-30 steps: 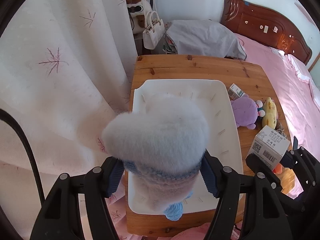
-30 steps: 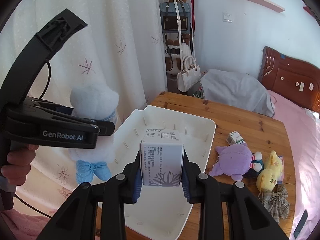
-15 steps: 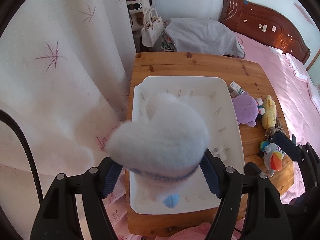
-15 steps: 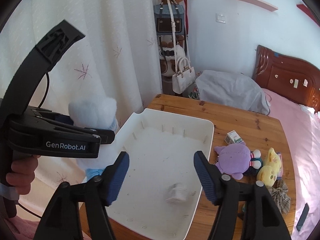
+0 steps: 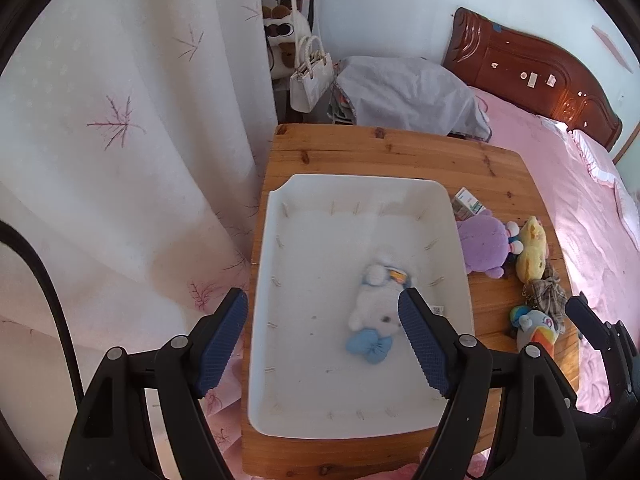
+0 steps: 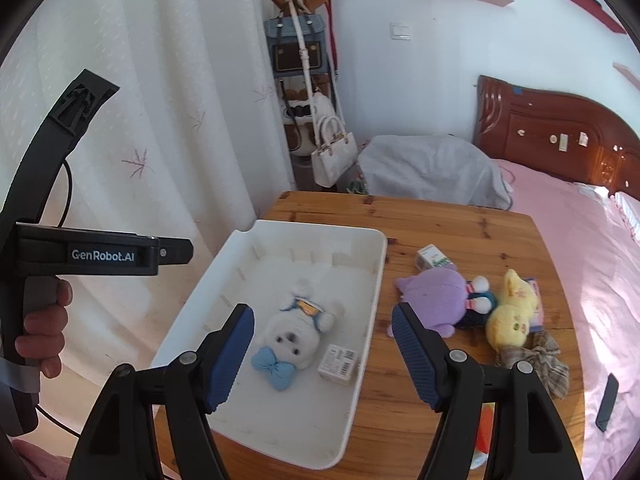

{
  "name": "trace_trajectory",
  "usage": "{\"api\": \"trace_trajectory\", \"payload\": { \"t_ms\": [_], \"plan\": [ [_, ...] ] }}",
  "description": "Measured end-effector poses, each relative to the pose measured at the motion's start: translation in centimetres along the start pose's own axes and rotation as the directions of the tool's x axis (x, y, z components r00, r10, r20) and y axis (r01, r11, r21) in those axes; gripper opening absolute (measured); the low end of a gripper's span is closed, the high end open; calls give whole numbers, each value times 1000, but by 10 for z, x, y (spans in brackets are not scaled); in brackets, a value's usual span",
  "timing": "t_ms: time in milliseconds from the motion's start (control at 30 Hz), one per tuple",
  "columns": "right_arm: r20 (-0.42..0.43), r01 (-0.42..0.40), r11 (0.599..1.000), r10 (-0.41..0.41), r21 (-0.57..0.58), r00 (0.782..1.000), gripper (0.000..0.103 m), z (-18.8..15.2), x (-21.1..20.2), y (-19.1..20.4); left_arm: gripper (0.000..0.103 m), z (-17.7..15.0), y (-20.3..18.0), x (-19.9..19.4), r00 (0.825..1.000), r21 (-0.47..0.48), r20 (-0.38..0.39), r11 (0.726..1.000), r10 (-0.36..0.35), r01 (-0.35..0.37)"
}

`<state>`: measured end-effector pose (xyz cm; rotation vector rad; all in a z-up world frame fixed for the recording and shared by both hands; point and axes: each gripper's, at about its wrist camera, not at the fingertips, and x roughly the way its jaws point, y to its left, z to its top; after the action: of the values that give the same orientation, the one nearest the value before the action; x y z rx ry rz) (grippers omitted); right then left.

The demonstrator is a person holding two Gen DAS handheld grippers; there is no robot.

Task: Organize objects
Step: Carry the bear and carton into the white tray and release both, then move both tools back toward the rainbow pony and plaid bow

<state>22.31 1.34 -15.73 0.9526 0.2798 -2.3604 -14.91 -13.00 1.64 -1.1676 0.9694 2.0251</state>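
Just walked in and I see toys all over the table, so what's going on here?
A person is sorting things into a white tray on a wooden table, a handheld gripper in each hand. The white plush toy with a blue bow and a small white box lie in the tray. Both the left gripper and the right gripper hang above it empty, jaws opening. A purple plush, a yellow plush and a small green-and-white carton wait on the table beside the tray.
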Motion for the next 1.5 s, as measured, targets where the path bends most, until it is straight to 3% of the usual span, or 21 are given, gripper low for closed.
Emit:
{"api": "trace_trajectory", "payload": {
  "t_ms": [567,1067,1500],
  "plan": [
    [43,45,998,-47,48,998,78,-9,-47,-71,81,6,-63,-24,991,7,83,994,-106,105],
    [31,73,997,-74,31,997,80,-13,-68,-140,81,-1,-145,-24,986,56,81,988,-147,143],
    [-56,43,999,-41,33,998,80,-17,-59,-207,81,-13,-208,1,990,59,23,988,-141,140]
  ]
}}
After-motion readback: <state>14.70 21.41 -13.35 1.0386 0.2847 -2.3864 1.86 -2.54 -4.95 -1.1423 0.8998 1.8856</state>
